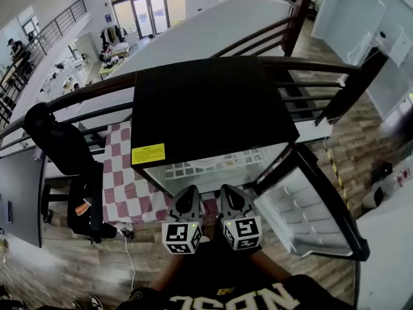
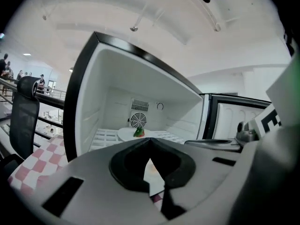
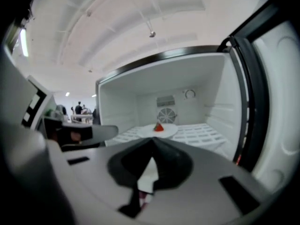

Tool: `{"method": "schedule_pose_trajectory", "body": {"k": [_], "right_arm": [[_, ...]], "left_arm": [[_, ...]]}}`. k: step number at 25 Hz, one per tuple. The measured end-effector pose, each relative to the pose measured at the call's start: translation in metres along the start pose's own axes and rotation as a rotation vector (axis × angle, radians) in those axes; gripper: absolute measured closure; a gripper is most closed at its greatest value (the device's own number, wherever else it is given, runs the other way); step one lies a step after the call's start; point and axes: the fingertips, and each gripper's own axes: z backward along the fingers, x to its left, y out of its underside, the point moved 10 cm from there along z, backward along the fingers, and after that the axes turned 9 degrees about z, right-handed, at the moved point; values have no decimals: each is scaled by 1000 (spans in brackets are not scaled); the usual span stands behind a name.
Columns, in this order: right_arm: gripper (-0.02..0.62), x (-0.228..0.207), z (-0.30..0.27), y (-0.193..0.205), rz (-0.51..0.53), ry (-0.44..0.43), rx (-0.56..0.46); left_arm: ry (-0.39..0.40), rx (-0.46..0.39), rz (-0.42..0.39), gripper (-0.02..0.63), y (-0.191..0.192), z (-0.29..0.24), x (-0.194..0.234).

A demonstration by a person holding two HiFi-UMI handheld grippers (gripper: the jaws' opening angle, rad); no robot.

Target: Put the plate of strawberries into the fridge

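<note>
The small black fridge [image 1: 213, 108] stands with its door [image 1: 310, 212] swung wide to the right, and the white plate [image 3: 157, 131] sits inside on the white wire shelf [image 3: 197, 132], toward the back and just in front of the round fan grille [image 3: 166, 115] in the rear wall. One red strawberry [image 3: 159, 127] with a green top shows on the plate; whether more lie on it cannot be made out. Both claws are outside the fridge, side by side in front of the open compartment and well apart from the plate. The left gripper [image 2: 150, 139] is clenched, its jaws meeting at the tips with nothing between them. The right gripper [image 3: 152, 139] is clenched and empty in the same way. Both point roughly level into the opening. To the left of the fridge, a red and white checked cloth [image 1: 126, 186] covers the surface it stands on, and a black chair [image 1: 61, 147] stands beside that.
</note>
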Motion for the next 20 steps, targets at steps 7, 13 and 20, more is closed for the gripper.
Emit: {"method": "schedule_pose_trajectory", "body": {"k": [7,13,20], "right_arm": [[575,16,28,-2,18,65,-89],[574,24,42,-11,26,74,-125],[574,25,49,-19,36,79,-147]], "left_arm": [[17,-59,-66,586,-1,26,-5],[19,-63,-78,586,2,41,-10],[6,-98,-80,586,-5,50,-8]]}}
